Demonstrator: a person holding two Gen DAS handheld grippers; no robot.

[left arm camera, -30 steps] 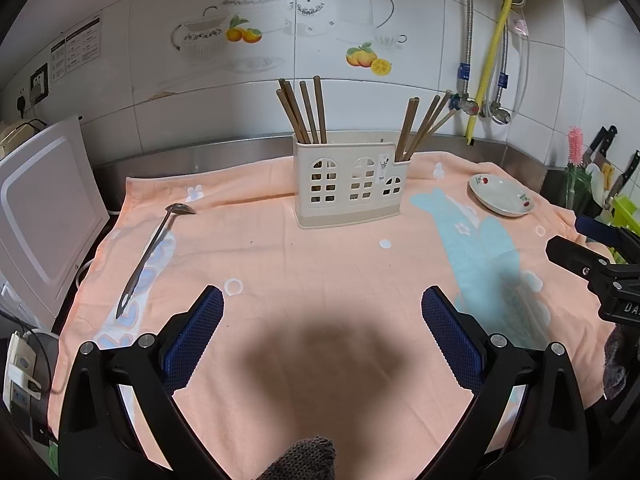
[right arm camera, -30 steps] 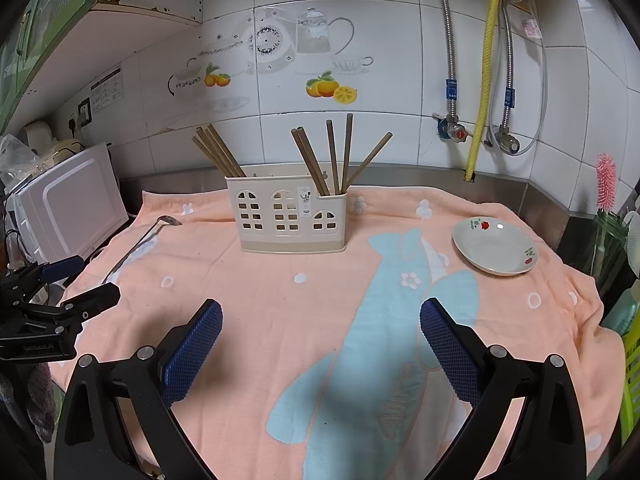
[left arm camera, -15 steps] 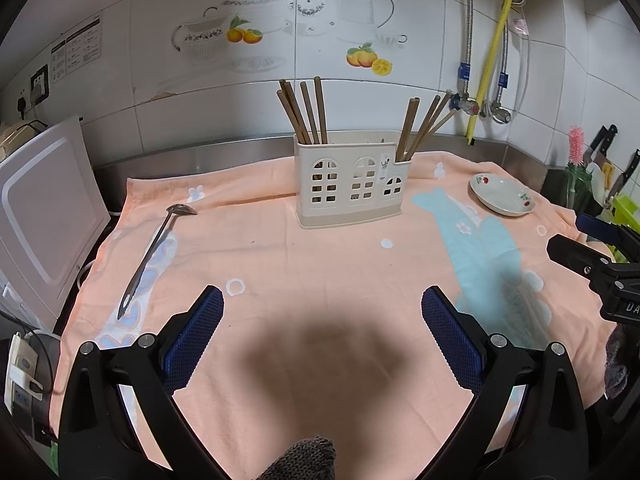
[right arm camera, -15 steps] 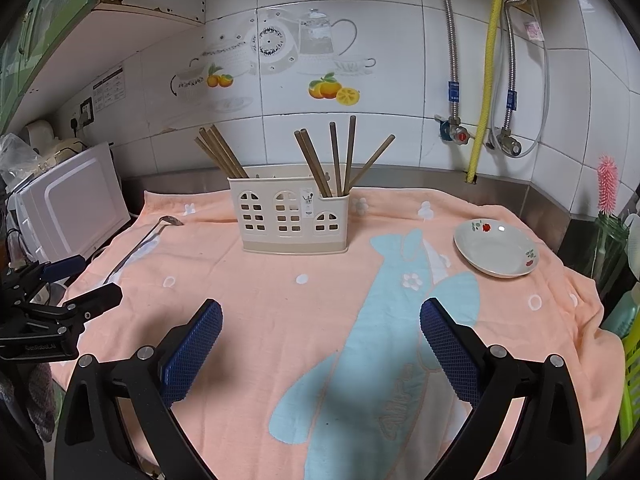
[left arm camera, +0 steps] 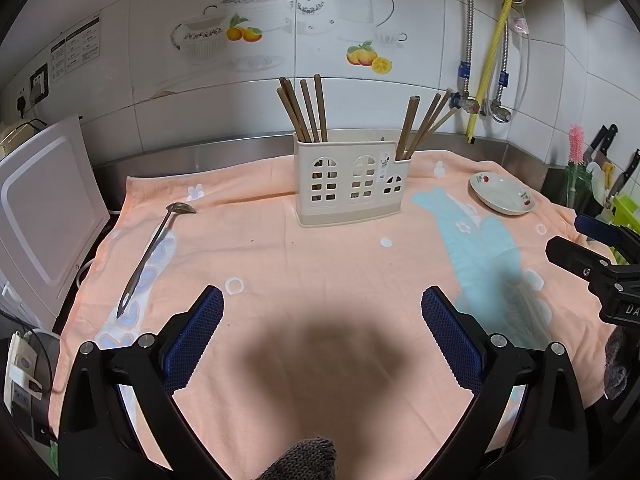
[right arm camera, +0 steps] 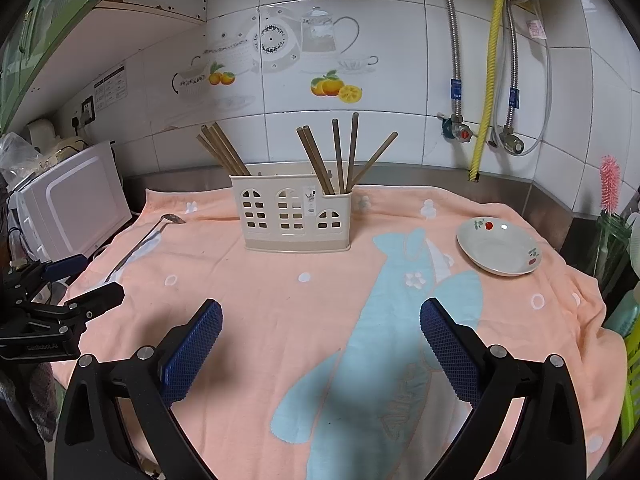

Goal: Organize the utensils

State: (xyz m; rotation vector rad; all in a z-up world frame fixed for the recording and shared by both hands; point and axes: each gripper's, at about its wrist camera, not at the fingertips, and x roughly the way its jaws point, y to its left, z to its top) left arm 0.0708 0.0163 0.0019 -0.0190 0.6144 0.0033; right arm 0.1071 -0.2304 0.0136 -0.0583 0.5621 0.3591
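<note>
Ladle (left arm camera: 154,250) lying left of frame, long axis running up-frame toward holder (left arm camera: 350,178). Left gripper (left arm camera: 322,320) nearer; both it and right gripper (right arm camera: 320,332) have fingers apart, empty.

Left gripper (left arm camera: 322,320) held level, jaws spread wide, nothing between the blue pads (left arm camera: 192,338). Right gripper (right arm camera: 321,334) likewise wide apart, empty, alongside the left, both facing forward.
</note>
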